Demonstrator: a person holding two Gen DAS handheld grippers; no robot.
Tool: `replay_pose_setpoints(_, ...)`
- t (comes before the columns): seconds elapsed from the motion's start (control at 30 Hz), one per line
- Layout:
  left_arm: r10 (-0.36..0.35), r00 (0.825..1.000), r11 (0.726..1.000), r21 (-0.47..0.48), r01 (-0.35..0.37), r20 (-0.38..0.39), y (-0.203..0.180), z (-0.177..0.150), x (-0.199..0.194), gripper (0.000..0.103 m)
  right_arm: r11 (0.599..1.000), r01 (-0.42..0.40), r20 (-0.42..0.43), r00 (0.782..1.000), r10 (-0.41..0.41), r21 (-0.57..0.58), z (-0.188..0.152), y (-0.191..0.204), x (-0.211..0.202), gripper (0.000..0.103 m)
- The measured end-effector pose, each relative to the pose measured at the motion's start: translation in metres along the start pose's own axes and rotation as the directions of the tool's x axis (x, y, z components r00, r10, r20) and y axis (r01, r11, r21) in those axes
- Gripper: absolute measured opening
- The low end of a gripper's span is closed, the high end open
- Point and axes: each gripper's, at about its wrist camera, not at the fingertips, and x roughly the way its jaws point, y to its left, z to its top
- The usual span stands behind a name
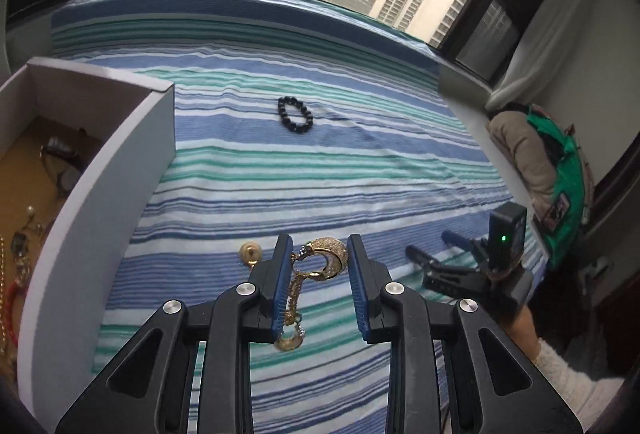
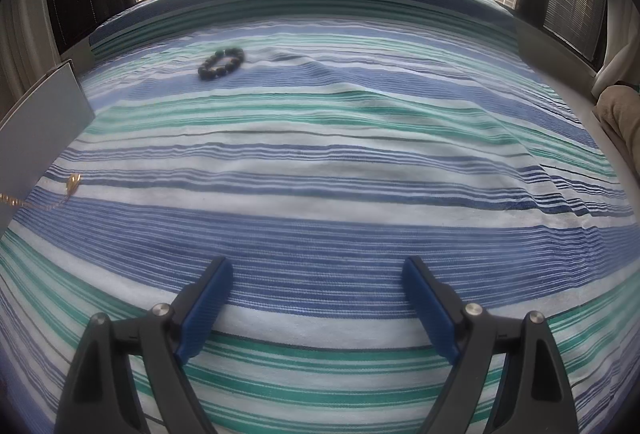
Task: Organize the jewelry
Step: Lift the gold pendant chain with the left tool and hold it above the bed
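Left gripper (image 1: 318, 254) is pinching a gold earring (image 1: 326, 258), its chain dangling down the left pad, so carry it level over the box (image 1: 96, 178) wall just to the left and let go low inside (other pieces already lie in there). Right gripper (image 2: 318, 298) hangs spread and empty over the bed (image 2: 360, 162). Farther out a black bracelet (image 1: 295, 114) waits, well apart.

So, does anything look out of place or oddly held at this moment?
Yes. The gold crescent pendant necklace hangs against one pad of the left gripper, the other pad seemingly clear. A black bead bracelet and small gold earring lie outside the white box.
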Motion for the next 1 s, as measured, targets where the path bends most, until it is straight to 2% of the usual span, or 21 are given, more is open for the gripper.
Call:
replay_pose_setpoints(0.13, 0.005, 1.000, 0.999, -0.039, -0.005, -0.008, 0.012, -0.031, -0.015, 0.027, 1.000, 0.000, 0.000, 1.000, 0.000, 0.000, 0.000, 0.000, 0.000, 0.089)
replay_pose_setpoints(0.3, 0.029, 1.000, 0.998, -0.056, -0.029, 0.010, 0.019, -0.050, -0.033, 0.027, 1.000, 0.000, 0.000, 1.000, 0.000, -0.001, 0.000, 0.000, 0.000, 0.089)
replay_pose_setpoints(1.0, 0.057, 0.998, 0.997, -0.048, -0.056, 0.018, 0.022, -0.076, -0.050, 0.027, 1.000, 0.000, 0.000, 1.000, 0.000, -0.001, 0.000, -0.001, 0.000, 0.089)
